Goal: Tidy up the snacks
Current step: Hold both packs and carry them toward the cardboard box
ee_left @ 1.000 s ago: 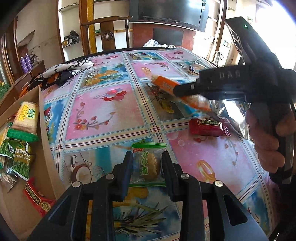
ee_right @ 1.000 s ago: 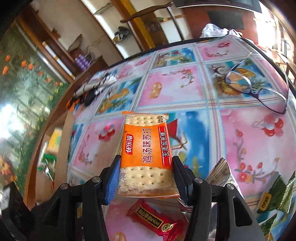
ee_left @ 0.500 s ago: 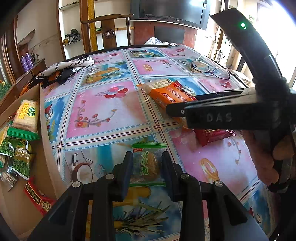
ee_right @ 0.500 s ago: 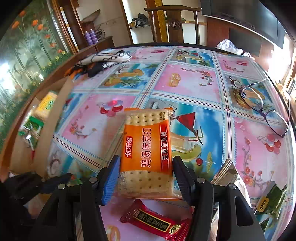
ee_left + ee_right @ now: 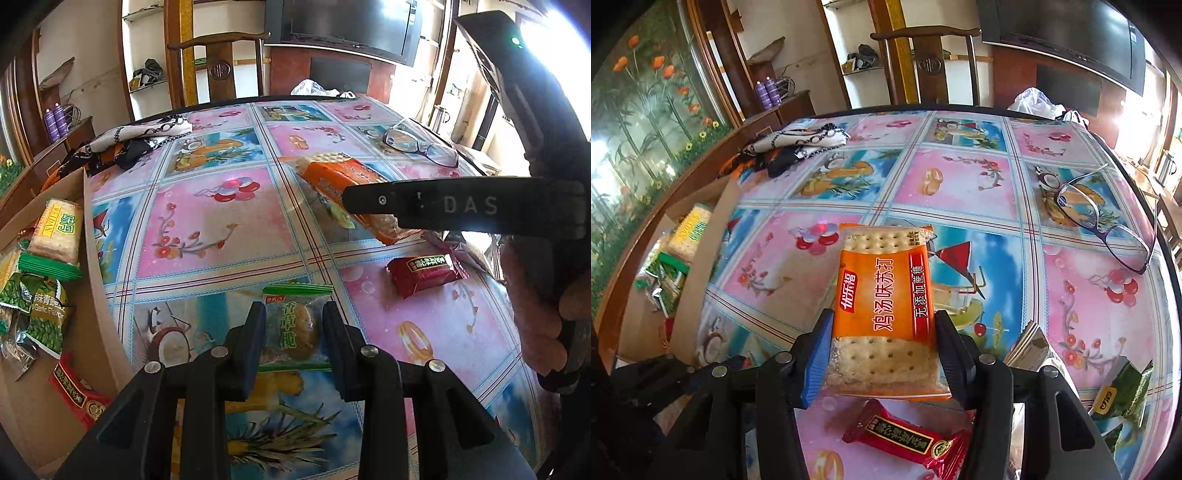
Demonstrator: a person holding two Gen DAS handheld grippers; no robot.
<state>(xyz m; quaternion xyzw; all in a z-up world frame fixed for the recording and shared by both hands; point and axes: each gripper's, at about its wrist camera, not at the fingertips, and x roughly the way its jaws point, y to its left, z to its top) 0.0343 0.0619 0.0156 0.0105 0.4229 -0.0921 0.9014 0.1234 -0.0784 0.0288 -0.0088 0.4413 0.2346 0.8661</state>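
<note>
Since a second ago, the right gripper (image 5: 882,354) has swung and rolled level, jaws clamped on the orange cracker pack (image 5: 884,306) above the table (image 5: 960,184). At nine o'clock sits the cardboard box (image 5: 92,258) of snacks. Left gripper (image 5: 293,332) stays put, pinching a green olive packet (image 5: 295,328); a red candy (image 5: 424,269) lies at two o'clock.

A lived-in home, seemingly a dining or sitting room; a tabletop (image 5: 964,177) under a bright fruit-and-flower oilcloth; a carved wooden chair (image 5: 929,62) at its far edge; a dark television (image 5: 347,26) on the wall; open shelves (image 5: 858,48) of odds and ends; reading glasses (image 5: 1104,221) and a patterned scarf (image 5: 798,142) left lying.
</note>
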